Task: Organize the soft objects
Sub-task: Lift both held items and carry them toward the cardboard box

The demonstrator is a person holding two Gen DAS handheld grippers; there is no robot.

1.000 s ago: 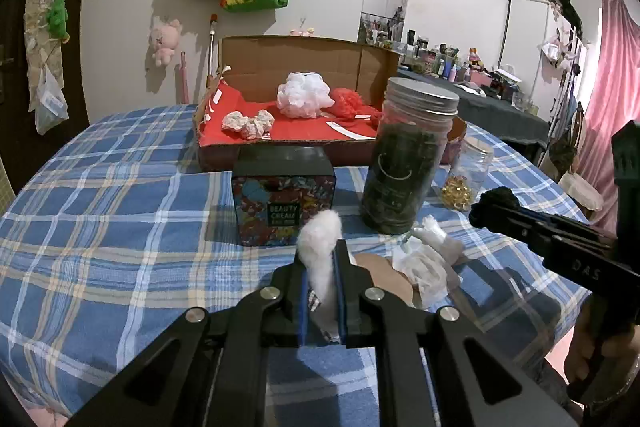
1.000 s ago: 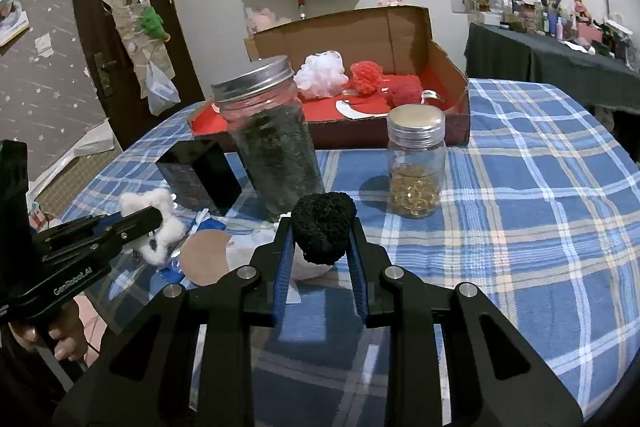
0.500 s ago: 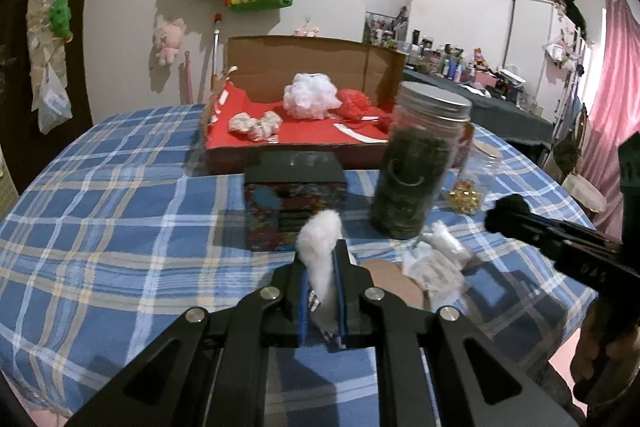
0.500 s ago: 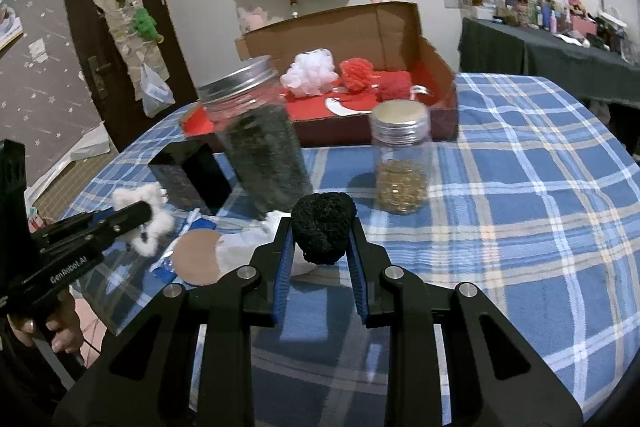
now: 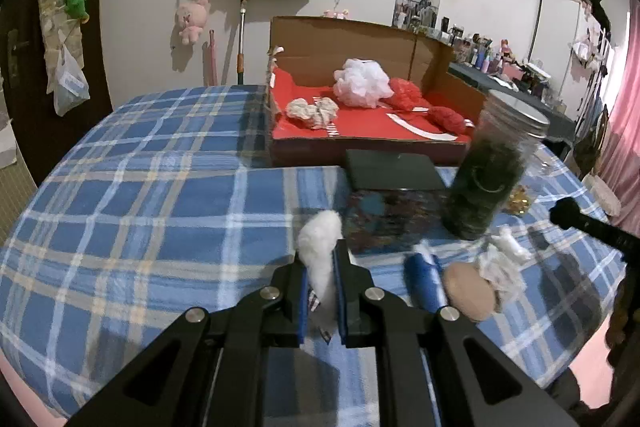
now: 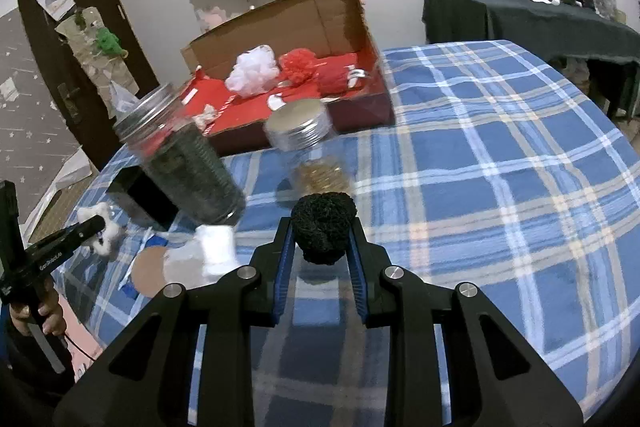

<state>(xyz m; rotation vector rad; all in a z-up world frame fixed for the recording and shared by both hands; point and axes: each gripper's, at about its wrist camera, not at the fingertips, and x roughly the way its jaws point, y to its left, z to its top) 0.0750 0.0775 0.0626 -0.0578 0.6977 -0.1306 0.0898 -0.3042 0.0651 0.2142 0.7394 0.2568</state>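
The left hand-held gripper (image 5: 322, 291) is clamped on a white fluffy tuft (image 5: 320, 247), squeezed flat between the blue pads, with the top bulging free above the fingertips. The right hand-held gripper (image 6: 322, 259) is clamped on a black mesh puff (image 6: 323, 227), and its jaws stand wider because the puff is bulkier. Both loads hang above the blue plaid surface (image 5: 140, 207), short of the cardboard box (image 5: 352, 39) at the far side.

Both pieces look very light and very soft. The tuft has collapsed to almost nothing under the pads, so I judge it could slide out if the grip eases at all. It may also cling to the pads on release, so a full opening and perhaps a small shake seem wise. The puff looks springier. It holds its round shape and pushes back on the jaws, so a grip across its middle, as here, looks secure. Neither seems fragile, and a short drop into the box would do no harm.

The box already holds a white puff (image 5: 362, 87), red puffs (image 5: 408, 93) and a pale scrunchie (image 5: 312, 109) on its red lining, so it reads as the place for the soft things.

Between the grippers and the box stand a tall dark jar (image 6: 180, 155), a small jar (image 6: 308, 147) with gold contents and a black tin (image 5: 390, 195). These are hard and could tip, so the loads are best carried above them. More white scraps (image 5: 500, 267) lie near the jar.
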